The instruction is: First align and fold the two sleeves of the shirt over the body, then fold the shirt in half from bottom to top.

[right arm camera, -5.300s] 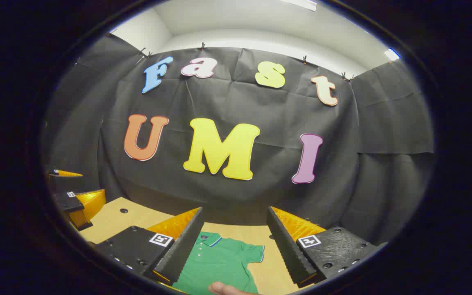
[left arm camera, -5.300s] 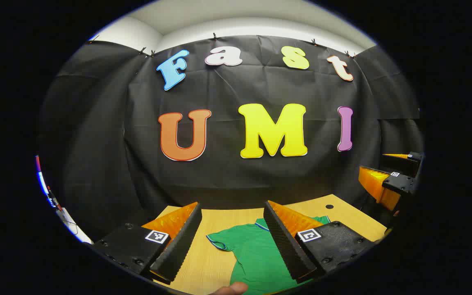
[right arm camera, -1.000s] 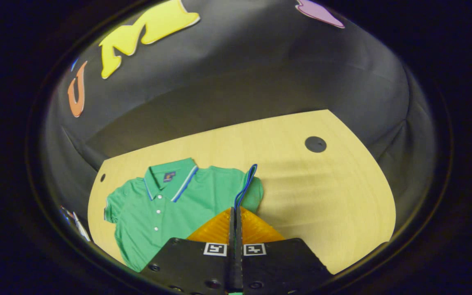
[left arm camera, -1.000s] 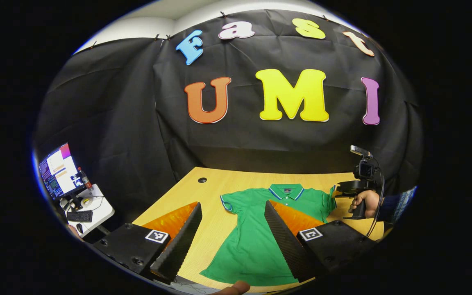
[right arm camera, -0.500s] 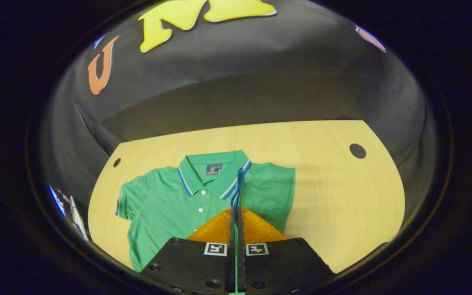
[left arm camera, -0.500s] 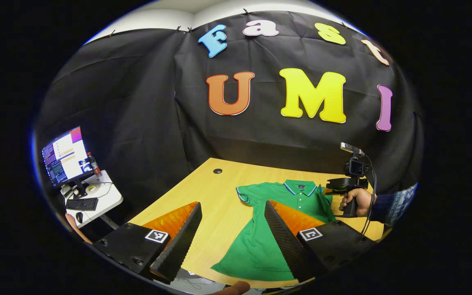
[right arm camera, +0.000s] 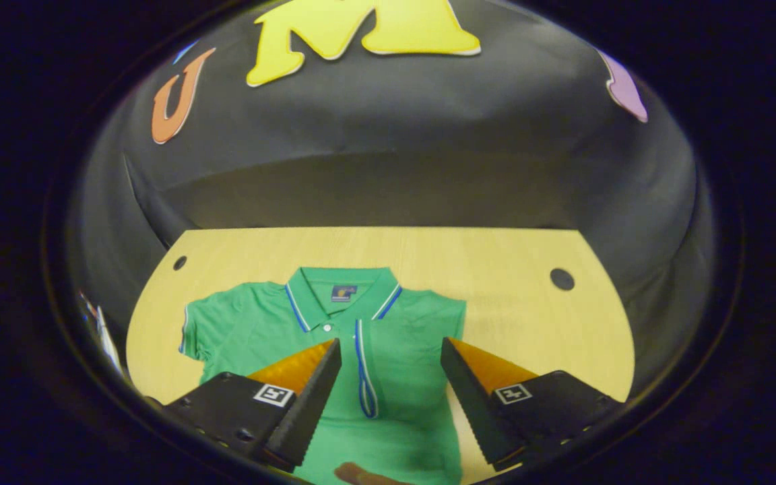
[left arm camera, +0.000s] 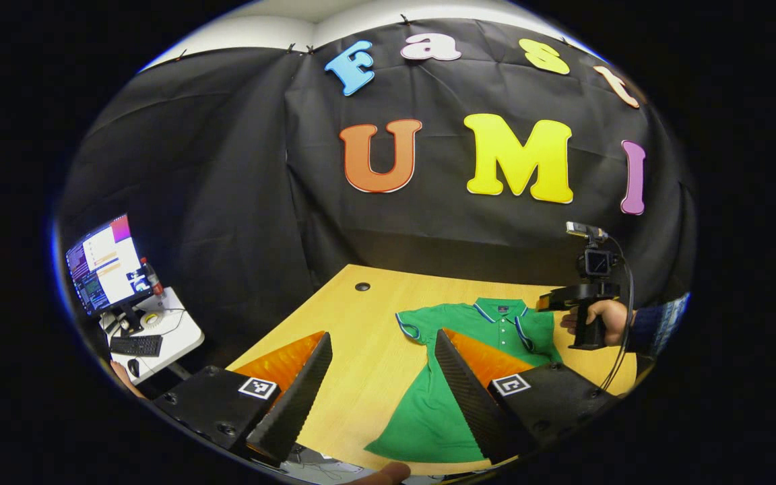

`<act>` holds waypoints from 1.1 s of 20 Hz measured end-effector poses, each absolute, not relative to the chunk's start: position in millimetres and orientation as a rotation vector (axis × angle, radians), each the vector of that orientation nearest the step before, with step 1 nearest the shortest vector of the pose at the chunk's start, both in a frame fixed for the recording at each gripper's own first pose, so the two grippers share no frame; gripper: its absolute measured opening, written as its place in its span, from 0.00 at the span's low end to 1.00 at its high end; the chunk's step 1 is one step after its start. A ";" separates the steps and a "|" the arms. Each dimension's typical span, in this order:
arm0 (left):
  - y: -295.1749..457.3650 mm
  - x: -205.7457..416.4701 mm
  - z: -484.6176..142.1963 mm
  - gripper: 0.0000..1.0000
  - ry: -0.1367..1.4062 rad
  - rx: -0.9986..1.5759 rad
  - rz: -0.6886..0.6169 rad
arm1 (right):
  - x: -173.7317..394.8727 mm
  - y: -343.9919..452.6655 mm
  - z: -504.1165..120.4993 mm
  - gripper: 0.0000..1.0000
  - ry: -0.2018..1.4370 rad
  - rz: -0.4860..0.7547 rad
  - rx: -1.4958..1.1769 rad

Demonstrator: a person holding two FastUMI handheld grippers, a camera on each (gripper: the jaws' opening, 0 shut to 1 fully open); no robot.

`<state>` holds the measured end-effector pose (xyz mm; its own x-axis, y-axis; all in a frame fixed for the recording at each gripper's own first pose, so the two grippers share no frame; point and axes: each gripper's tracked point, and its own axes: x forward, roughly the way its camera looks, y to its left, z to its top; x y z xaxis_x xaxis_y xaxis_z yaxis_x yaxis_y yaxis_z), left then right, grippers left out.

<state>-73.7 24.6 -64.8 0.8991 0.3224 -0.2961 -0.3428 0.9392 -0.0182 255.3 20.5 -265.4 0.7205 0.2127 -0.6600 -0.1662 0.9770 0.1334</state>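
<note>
One sleeve [right arm camera: 363, 377] of the green shirt [right arm camera: 280, 323] lies folded over the body, the other sleeve [right arm camera: 192, 330] (and the bottom-to-top fold) remains, while the left gripper [left arm camera: 378, 387] and right gripper [right arm camera: 388, 397] both gape wide, holding nothing.

I see even, soft light falling from overhead — the table [right arm camera: 509, 256] glows pale and clean, with no glare on the wood. In the right gripper view the picture is dimmer and softer; near the table's front edge the shirt [right arm camera: 401, 337] blurs slightly. The left gripper view is crisp at centre, yet the table's edges bow hard with the fisheye — left of the table a monitor [left arm camera: 102, 266] burns bright, nearly washed out.
</note>
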 end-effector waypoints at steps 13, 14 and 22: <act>40.8 71.3 -130.4 1.00 0.403 -0.130 0.195 | 152.6 -62.2 -82.6 0.96 0.337 0.133 0.024; 41.5 85.8 -142.3 1.00 0.429 -0.127 0.184 | 136.5 -62.4 -72.5 0.97 0.317 0.135 0.022; 49.1 180.2 -258.8 1.00 0.695 -0.172 0.136 | 15.6 -77.3 4.8 0.95 0.168 0.098 0.043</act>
